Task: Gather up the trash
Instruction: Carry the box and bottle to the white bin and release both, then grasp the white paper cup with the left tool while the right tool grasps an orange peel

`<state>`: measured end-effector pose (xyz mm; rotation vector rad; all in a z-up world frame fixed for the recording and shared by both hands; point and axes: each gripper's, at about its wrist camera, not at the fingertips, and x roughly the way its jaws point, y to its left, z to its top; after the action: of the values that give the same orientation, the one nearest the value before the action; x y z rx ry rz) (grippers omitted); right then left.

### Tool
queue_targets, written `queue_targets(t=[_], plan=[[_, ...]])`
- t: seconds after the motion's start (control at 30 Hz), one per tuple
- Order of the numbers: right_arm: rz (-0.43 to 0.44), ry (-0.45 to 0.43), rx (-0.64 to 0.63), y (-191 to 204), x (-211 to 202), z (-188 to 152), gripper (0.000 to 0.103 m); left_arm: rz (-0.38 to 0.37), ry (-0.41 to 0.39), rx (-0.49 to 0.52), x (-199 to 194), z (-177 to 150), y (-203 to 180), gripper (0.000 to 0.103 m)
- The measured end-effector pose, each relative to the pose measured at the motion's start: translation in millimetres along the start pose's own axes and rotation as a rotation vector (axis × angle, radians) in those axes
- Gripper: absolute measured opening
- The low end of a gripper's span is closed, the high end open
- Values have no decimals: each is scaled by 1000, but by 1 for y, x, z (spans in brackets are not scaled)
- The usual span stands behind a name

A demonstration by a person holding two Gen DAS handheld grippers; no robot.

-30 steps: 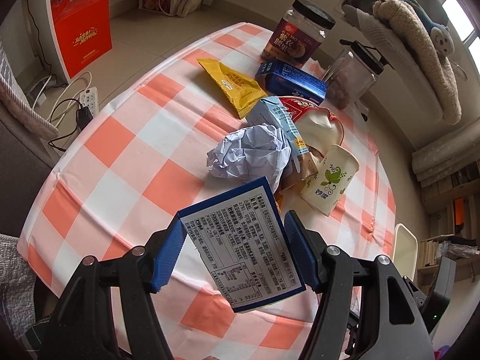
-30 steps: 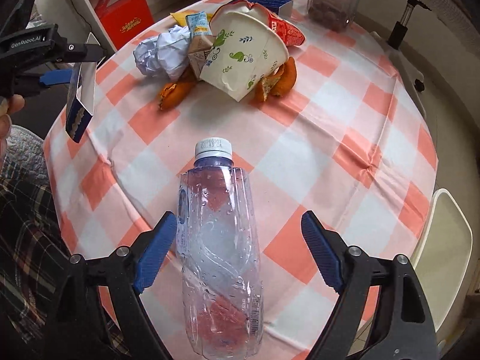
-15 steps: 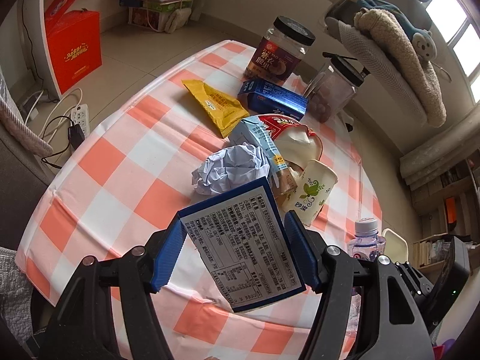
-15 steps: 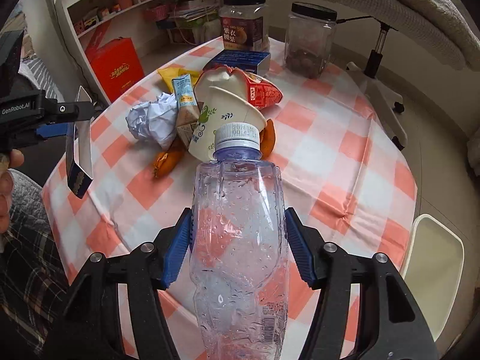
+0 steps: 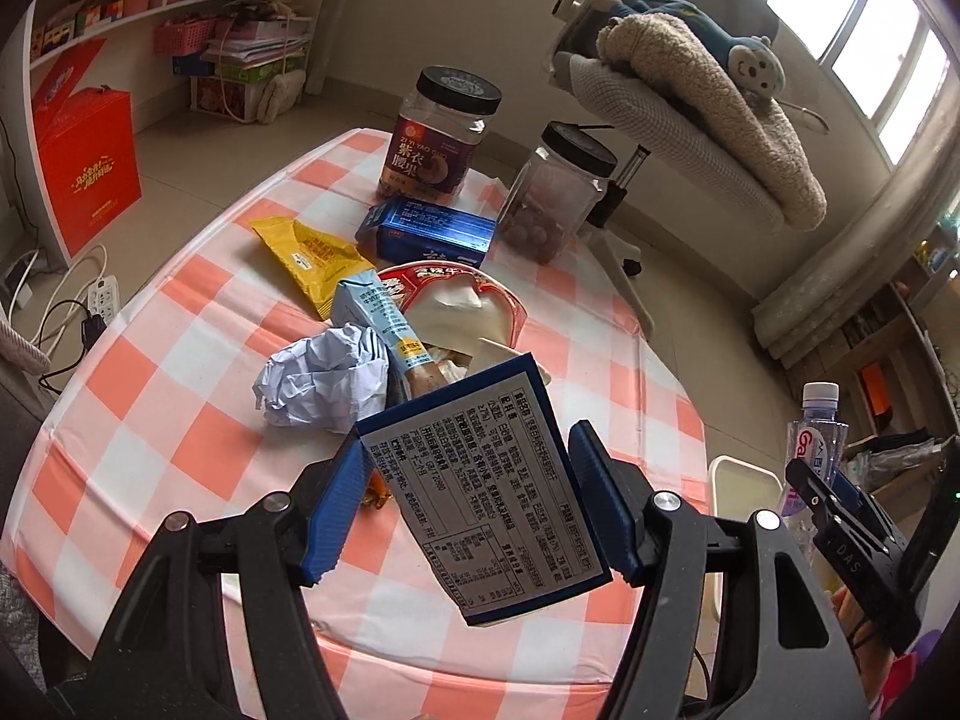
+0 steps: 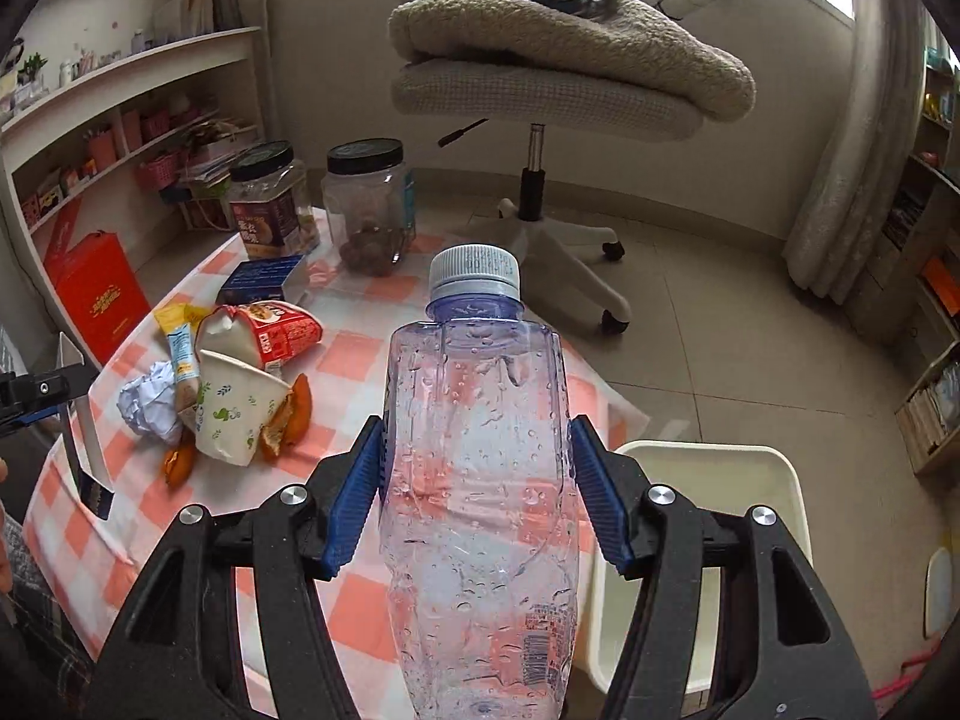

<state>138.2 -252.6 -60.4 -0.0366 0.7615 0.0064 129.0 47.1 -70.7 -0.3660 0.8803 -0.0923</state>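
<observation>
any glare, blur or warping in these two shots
Left wrist view: strong fisheye bend, the checked table curves like a dome; the window at top right is blown out white; the held box label is sharp. Right wrist view: same bending with dark corners; the held bottle is crisp, droplets clear; soft daylight, weak shadows, no real motion blur.

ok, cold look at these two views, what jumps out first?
The clear plastic bottle, clamped in the right gripper and held up above the checked table, fills the middle of the right wrist view. In the left view, the left gripper holds a flattened blue carton with its printed label facing the camera. Behind both, a pile of trash sits mid-table: crumpled paper, a tipped paper cup, a red noodle bowl.
</observation>
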Motion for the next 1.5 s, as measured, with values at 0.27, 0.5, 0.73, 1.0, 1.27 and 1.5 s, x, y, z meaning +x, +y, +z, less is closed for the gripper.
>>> queue_targets(t=[0.27, 0.5, 0.73, 1.0, 1.27, 1.5], plan=[[-181, 22, 177, -77, -2, -13, 59, -50, -15, 106, 16, -16, -53, 66], [-338, -12, 343, -131, -21, -20, 85, -113, -7, 205, 29, -26, -124, 66], [-435, -149, 501, -184, -67, -25, 96, -209, 11, 306, 44, -35, -221, 66], [-484, -208, 655, -232, -91, -35, 96, -325, 81, 398, 76, -62, -316, 68], [-488, -221, 638, -228, -93, -34, 96, -282, 55, 478, 69, -69, -321, 86], [-452, -199, 490, -179, -79, -19, 96, -96, -9, 497, 65, -52, -265, 89]])
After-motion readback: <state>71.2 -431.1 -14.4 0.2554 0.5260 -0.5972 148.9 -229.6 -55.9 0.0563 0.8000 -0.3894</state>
